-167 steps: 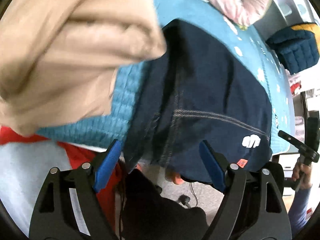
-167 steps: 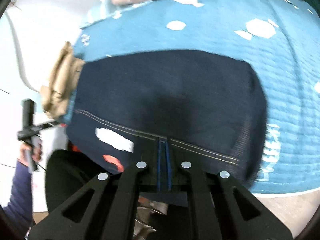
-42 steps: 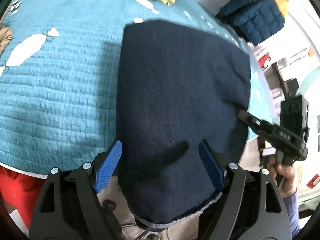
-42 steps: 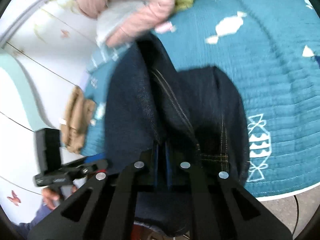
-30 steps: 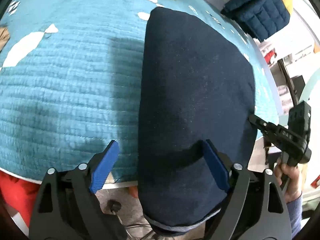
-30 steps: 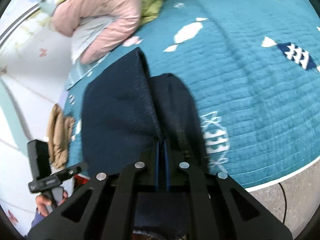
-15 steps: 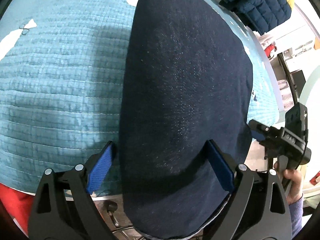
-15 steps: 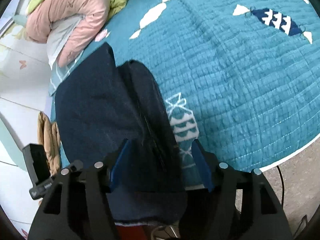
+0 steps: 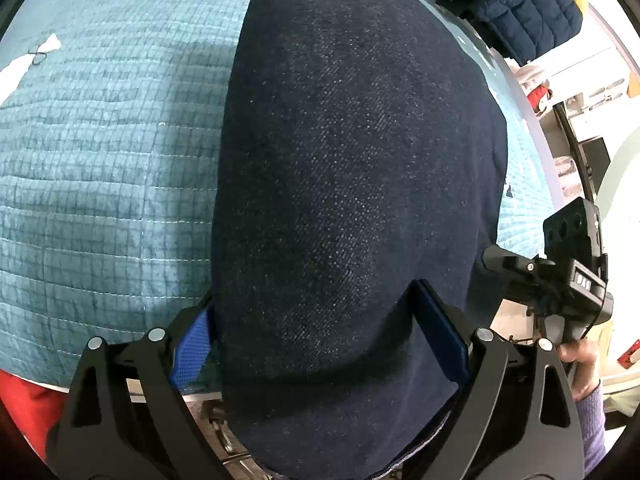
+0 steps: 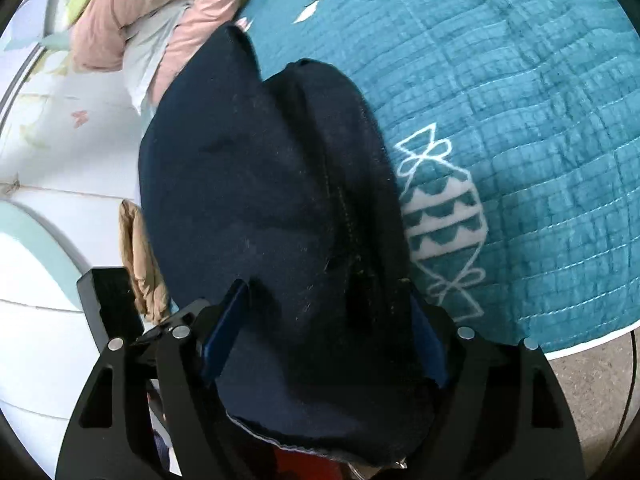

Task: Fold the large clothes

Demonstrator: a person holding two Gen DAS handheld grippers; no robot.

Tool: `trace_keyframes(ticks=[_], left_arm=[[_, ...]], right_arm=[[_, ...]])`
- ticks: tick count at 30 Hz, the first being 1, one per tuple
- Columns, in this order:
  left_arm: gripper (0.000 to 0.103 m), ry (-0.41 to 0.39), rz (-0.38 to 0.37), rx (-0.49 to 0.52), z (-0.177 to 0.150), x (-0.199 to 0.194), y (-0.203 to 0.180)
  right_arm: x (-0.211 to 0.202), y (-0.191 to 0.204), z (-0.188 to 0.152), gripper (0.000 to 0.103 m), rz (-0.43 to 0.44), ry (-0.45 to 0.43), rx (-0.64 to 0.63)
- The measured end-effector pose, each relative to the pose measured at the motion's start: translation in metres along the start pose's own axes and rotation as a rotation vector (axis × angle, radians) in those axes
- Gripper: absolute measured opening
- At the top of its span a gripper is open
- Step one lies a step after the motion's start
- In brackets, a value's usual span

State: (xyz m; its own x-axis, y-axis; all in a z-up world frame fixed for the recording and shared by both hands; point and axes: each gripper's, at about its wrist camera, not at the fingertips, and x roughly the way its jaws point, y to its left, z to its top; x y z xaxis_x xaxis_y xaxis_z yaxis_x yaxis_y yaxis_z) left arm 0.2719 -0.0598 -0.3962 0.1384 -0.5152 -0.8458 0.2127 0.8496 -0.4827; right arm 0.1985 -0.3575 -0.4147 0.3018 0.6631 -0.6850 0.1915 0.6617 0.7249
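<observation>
The folded dark navy denim garment [image 9: 352, 184] lies on the teal quilted bed cover [image 9: 104, 152], its near end hanging over the bed's front edge. My left gripper [image 9: 316, 340] is open, its blue-padded fingers [image 9: 440, 340] spread on either side of the near end of the denim. In the right wrist view the same garment [image 10: 264, 208] shows a stitched seam. My right gripper [image 10: 324, 336] is open too, its fingers [image 10: 224, 328] astride the garment's near end. The right gripper also shows at the right in the left wrist view [image 9: 568, 280].
A pink and green bundle of clothes [image 10: 160, 12] lies at the far side of the bed. A folded tan garment [image 10: 140, 256] sits at the left edge. A navy and yellow padded jacket [image 9: 516, 8] hangs beyond the bed. The floor [image 10: 592, 380] shows below the bed's edge.
My right gripper was shut on the denim and folded it over; it has now opened. Both grippers have moved closer over the garment's near end. The left stayed open.
</observation>
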Motion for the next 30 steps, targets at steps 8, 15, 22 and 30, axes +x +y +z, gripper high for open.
trace_keyframes(ticks=[8,15,22,30], left_arm=[[0.091,0.002,-0.011,-0.02,-0.01,-0.007,0.014],[0.091,0.005,-0.059,-0.091,-0.024,-0.014,0.025],[0.077,-0.015,0.01,-0.052,-0.025,-0.015,0.011],[0.053,-0.115,0.004,0.012,-0.026,-0.06,0.002]], right_arm=[[0.003,0.004,-0.001,0.054,-0.05,-0.012,-0.01],[0.006,0.008,-0.006,0.038,-0.058,-0.043,-0.036],[0.003,0.016,-0.01,0.026,-0.035,-0.067,-0.016],[-0.006,0.092,-0.021,0.022,-0.048,-0.102,-0.168]])
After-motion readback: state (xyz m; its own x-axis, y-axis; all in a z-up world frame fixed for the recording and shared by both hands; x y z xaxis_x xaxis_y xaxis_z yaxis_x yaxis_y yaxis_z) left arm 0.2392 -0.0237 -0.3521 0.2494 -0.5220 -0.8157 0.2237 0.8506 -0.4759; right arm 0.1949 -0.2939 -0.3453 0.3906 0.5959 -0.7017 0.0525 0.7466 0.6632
